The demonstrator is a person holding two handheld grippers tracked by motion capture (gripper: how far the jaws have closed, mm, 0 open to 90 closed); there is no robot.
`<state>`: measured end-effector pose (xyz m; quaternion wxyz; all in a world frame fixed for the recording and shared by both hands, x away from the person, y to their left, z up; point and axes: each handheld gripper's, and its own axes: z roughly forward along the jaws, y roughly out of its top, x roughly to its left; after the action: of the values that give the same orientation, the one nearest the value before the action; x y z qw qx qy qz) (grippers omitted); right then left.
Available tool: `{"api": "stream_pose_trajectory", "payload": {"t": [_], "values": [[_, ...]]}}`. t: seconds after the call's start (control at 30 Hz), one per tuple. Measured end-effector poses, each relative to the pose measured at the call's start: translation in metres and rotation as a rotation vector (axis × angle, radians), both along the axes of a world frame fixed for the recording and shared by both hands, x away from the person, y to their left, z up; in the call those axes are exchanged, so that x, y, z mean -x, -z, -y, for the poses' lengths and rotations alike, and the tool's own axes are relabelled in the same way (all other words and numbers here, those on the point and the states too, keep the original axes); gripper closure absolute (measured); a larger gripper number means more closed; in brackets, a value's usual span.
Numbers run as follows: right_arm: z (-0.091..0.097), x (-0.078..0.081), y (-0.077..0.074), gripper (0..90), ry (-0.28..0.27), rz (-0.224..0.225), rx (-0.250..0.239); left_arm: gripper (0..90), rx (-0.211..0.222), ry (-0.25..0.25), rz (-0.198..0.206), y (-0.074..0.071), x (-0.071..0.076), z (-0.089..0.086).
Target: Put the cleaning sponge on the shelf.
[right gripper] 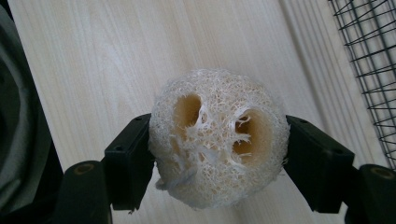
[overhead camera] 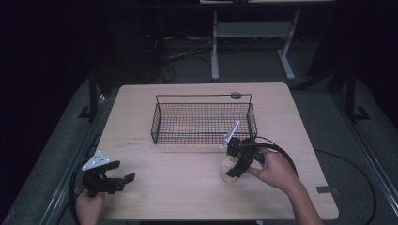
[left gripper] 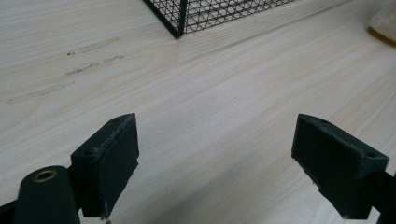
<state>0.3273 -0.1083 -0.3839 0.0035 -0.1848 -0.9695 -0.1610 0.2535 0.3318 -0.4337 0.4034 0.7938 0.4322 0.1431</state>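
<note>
A pale, fibrous loofah piece [right gripper: 217,137] with two hollow holes sits between the jaws of my right gripper [right gripper: 218,154], which is shut on it. In the high view the right gripper [overhead camera: 233,172] holds the loofah [overhead camera: 228,168] just above the table, in front of the basket's right end. My left gripper [overhead camera: 123,178] rests near the table's front left corner, open and holding nothing. In the left gripper view its two black pads [left gripper: 114,158] stand wide apart over bare wood, and a corner of the loofah [left gripper: 384,21] shows at the far right.
A black wire basket [overhead camera: 203,123] stands at the middle of the light wooden table [overhead camera: 164,187]; its corner [left gripper: 180,28] shows in the left gripper view and its mesh [right gripper: 373,60] in the right gripper view. A metal frame [overhead camera: 215,42] stands on the floor behind.
</note>
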Motion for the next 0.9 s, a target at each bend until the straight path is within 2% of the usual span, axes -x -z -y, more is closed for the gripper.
{"api": "stream_pose_trajectory", "payload": {"t": [0.3,0.4,0.53,0.7,0.9], "values": [[0.004,-0.008,-0.013,28.7,0.008,-0.003,-0.023,13.7,-0.002,0.0,-0.001,0.0,0.0,0.0],[0.005,-0.012,-0.017,28.7,0.007,0.003,-0.017,13.7,-0.005,0.0,-0.003,0.001,-0.001,0.001],[0.005,-0.017,-0.022,28.7,0.008,-0.013,-0.033,13.7,-0.003,0.001,-0.005,0.001,-0.001,0.001],[0.003,-0.019,-0.028,28.7,0.008,-0.007,-0.019,13.7,-0.003,0.0,-0.004,0.001,-0.001,0.001],[0.001,-0.024,-0.043,28.7,0.006,0.013,-0.02,13.7,-0.001,0.001,-0.006,0.002,-0.001,0.001]]}}
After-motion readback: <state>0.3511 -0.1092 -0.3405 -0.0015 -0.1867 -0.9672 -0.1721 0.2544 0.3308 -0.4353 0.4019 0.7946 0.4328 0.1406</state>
